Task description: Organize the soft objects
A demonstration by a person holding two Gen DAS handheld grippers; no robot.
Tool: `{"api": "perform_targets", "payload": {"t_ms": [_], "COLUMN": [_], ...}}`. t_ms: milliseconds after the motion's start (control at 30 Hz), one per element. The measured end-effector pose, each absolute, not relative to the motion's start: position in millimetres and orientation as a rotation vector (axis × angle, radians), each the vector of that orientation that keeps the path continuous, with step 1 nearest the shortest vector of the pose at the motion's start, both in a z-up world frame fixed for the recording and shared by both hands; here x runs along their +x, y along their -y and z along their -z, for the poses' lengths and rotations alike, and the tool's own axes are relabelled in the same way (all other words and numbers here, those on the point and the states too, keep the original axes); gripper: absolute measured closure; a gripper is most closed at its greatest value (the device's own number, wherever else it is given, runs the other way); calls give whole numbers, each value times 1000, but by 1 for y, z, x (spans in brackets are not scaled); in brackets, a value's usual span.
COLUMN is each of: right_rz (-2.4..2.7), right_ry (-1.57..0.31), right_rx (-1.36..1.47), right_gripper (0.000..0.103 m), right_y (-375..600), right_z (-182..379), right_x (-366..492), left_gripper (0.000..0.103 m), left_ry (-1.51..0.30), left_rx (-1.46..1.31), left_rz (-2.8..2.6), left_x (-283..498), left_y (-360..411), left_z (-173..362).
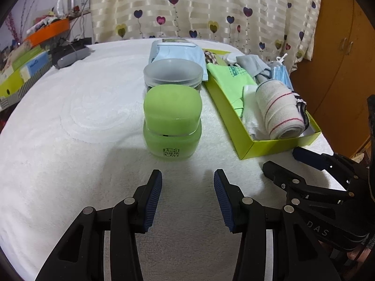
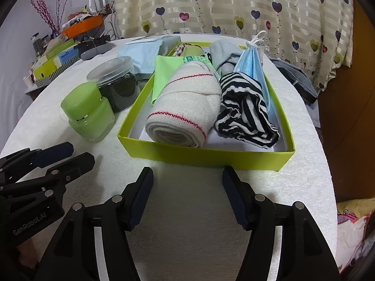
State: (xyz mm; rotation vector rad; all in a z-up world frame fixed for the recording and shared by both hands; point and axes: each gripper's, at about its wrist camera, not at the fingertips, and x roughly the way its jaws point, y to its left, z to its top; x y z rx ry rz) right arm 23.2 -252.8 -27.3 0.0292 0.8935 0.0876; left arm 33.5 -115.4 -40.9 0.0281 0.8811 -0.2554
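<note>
Left hand-held gripper (image 1: 187, 199) spread, empty, above the table (image 1: 70, 140); right hand-held gripper (image 2: 187, 196) likewise spread and empty. Straight ahead of the right one, just beyond its fingertips: box (image 2: 206, 155) holding bandage roll (image 2: 185, 107), striped cloth (image 2: 246, 112), mask (image 2: 253, 63), green cloth (image 2: 166, 70). Ahead of the left one: green jar (image 1: 172, 124), clear jar (image 1: 173, 73) behind it. Soft items apparently all boxed. Advisable next: approach low over the near wall, pinch fabric at a fold, avoid jars. Roll cream, red-striped, loosely wound.
</note>
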Motion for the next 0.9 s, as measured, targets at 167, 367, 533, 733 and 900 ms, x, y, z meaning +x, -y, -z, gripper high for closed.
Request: {"api": "perform_targets", "payload": {"t_ms": [167, 367, 533, 733, 900], "right_rz": [-82, -80, -80, -80, -77], "right_ry": [-896, -896, -896, -896, -896], "right_rx": [16, 12, 13, 13, 8], "right_gripper": [39, 39, 39, 39, 39], "right_y": [251, 250, 250, 249, 250], "right_z": [29, 28, 29, 28, 29], "right_x": [24, 24, 23, 23, 22], "left_gripper": [58, 58, 55, 52, 51], "left_ry": [-885, -878, -869, -862, -861], "left_rx": [42, 55, 76, 85, 87], "left_rz": [247, 243, 244, 257, 261], "left_x": [35, 36, 35, 34, 33], "left_y": [115, 114, 116, 118, 118], "left_z": [43, 45, 46, 47, 48]}}
